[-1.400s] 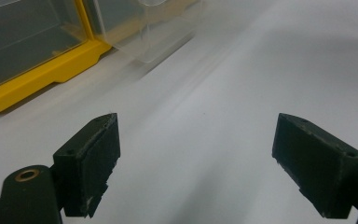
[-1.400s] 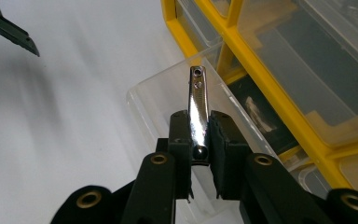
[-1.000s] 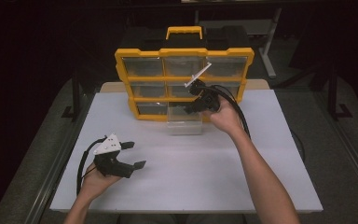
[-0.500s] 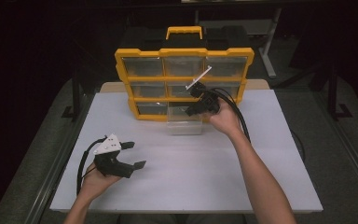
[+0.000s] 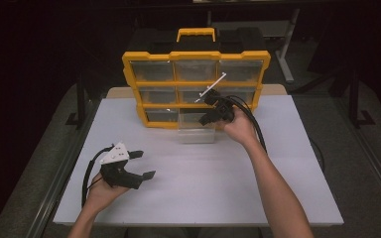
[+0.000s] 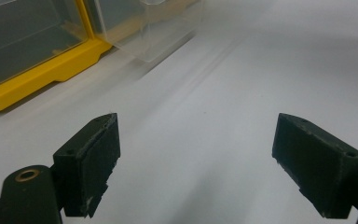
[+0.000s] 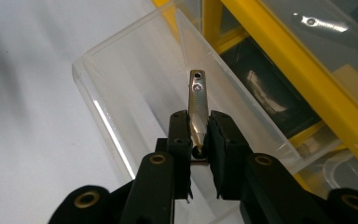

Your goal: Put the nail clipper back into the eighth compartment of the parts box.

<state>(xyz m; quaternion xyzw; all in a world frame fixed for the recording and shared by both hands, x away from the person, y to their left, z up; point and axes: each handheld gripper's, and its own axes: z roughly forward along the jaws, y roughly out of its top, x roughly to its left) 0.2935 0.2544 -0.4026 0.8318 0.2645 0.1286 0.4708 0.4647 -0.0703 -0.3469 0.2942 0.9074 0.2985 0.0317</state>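
Observation:
A yellow parts organizer (image 5: 193, 57) with clear drawers stands upright at the back of the white table (image 5: 203, 188). One clear drawer (image 5: 196, 130) is pulled out and sits on the table in front of it. My right gripper (image 5: 207, 119) hangs over that drawer (image 7: 121, 93), shut on a thin shiny metal strip (image 7: 197, 105) with small holes at its tip. At the front left, my left gripper (image 5: 145, 164) rests open just above the table with nothing between its jaws (image 6: 196, 163). The organizer's yellow frame (image 6: 42, 74) and the clear drawer (image 6: 163, 28) lie ahead of it.
Black cables trail from both grippers. A thin white rod (image 5: 211, 88) slants up from the right gripper in front of the organizer. Dark floor and metal table legs surround the table. Bare white table surface lies between the two hands.
The right gripper has lowered slightly toward the clear drawer, still holding the metal strip. The left hand and gripper have stayed put.

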